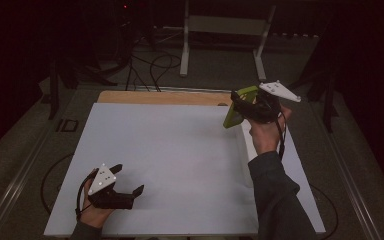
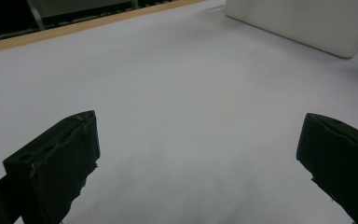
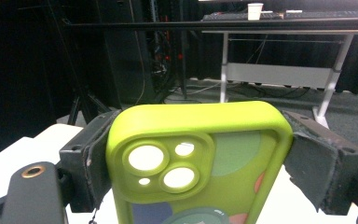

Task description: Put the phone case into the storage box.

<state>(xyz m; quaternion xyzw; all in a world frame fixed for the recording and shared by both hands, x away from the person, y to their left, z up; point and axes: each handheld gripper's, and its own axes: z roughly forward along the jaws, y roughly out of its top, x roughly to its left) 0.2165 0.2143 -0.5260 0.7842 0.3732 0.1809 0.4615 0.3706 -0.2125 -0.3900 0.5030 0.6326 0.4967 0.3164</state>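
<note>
The right claw point(image 1: 240, 107) is clamped on a lime-green phone case point(image 3: 200, 158), pinching it by its two long sides so the camera cutout faces the lens and the case stands upright above the far right corner of the desk point(image 1: 170, 150). Held by the edges like this, the soft shell keeps its shape and can probably be set down flat or turned. The left claw point(image 1: 128, 180) rests near the front left corner, jaws spread wide and empty, likely waiting. A white box point(image 2: 303, 23) lies along the right edge.
</note>
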